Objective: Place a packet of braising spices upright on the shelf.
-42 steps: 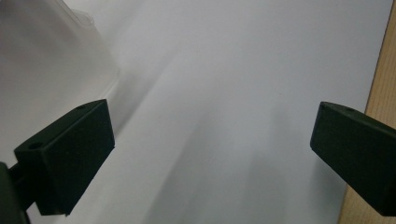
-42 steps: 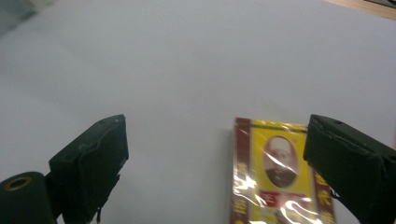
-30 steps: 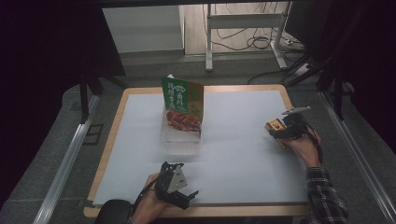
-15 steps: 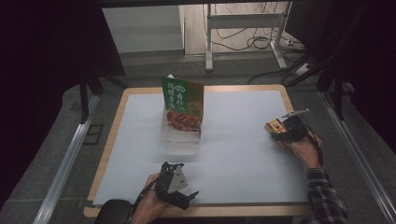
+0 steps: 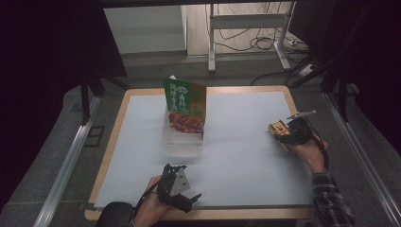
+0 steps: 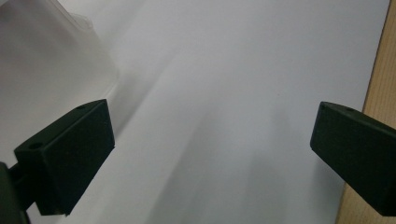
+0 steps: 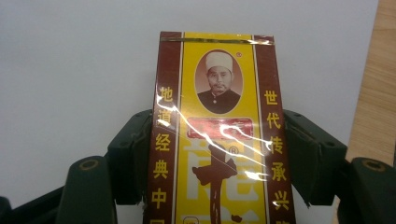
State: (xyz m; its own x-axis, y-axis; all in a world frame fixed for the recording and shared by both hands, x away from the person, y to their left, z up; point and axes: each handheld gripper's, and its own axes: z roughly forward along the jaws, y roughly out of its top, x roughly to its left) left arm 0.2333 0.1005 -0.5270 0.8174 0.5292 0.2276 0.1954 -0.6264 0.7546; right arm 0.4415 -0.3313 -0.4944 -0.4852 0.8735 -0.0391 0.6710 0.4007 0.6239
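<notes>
A small yellow and brown box (image 7: 217, 93) with a portrait and printed characters lies on the white mat near the table's right side (image 5: 278, 130). My right gripper (image 7: 222, 154) has just been closing, with the box between its jaws. Both pads now press on the box's long sides. In the high view the right gripper (image 5: 286, 133) is held low over the mat. My left gripper (image 6: 210, 154) stands wide open over bare white mat with nothing between its jaws. It sits near the table's front edge (image 5: 187, 196).
A green food packet (image 5: 185, 101) stands upright in a clear plastic container (image 5: 182, 142) at the table's middle left; that container (image 6: 42, 56) also appears beside the left gripper. The wooden table rim (image 5: 198, 215) frames the white mat (image 5: 246, 161). A metal stand (image 5: 246, 28) is behind.
The right hand has shifted slightly at the box near the right side of the mat. The left gripper has stayed where it was.
</notes>
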